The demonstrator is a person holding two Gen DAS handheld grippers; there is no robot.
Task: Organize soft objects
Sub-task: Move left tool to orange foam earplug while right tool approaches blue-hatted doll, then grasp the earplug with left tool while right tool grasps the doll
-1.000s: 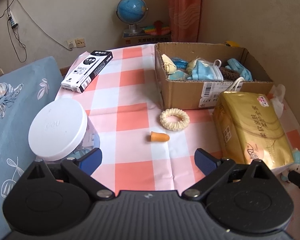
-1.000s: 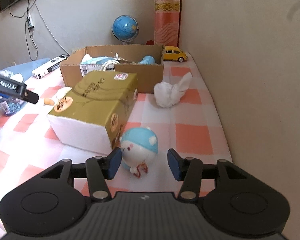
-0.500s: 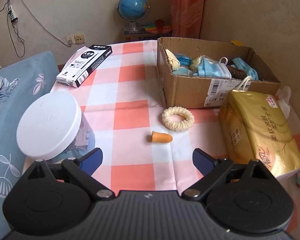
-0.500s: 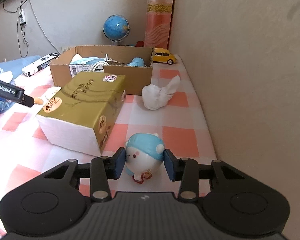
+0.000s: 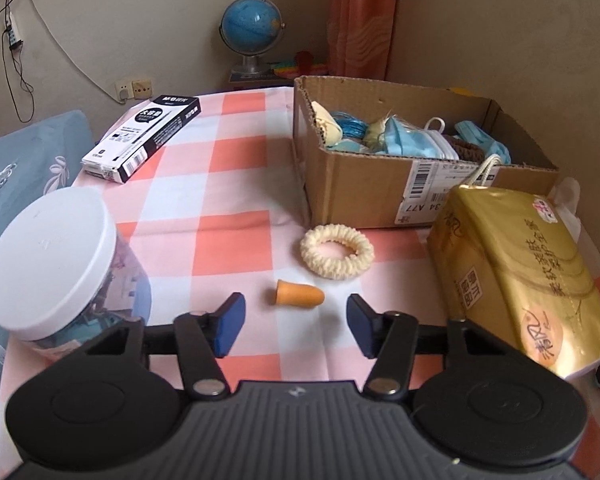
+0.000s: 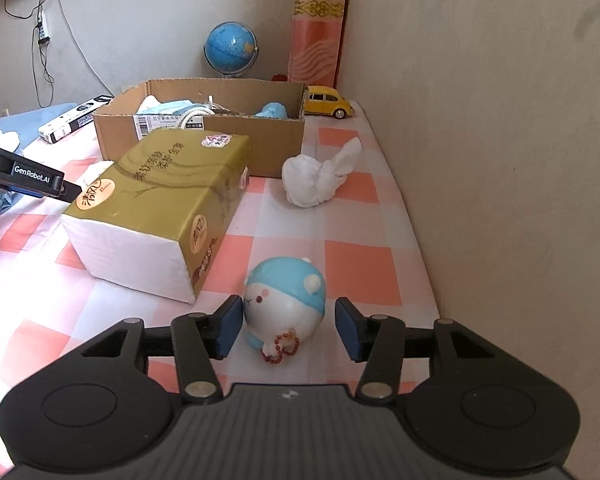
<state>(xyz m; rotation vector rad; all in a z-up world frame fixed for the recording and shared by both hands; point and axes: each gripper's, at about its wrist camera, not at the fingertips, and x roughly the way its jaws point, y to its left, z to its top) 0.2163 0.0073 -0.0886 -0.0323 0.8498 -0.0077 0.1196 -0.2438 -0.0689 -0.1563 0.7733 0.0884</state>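
An orange foam earplug (image 5: 300,296) lies on the checked tablecloth just ahead of my left gripper (image 5: 295,322). Its jaws are closing, and the blue pads stand apart from the earplug on either side. A cream scrunchie (image 5: 337,253) lies beyond it, in front of the cardboard box (image 5: 360,184) of masks and other soft items. In the right wrist view a round blue-and-white squishy toy (image 6: 286,300) sits between the pads of my right gripper (image 6: 289,328). Those jaws are opening; the left pad is at the toy's side and the right pad is clear of it.
A gold tissue pack (image 5: 516,272) lies right of the earplug, and a white-lidded jar (image 5: 52,264) stands left of it. A black pen box (image 5: 142,138) is at the far left. Crumpled white tissue (image 6: 316,180) and a yellow toy car (image 6: 328,100) lie by the right wall.
My left gripper has sunk toward the table and its jaws have narrowed around the earplug. The right jaws pinched the toy, then widened again; the toy now leans to one side.
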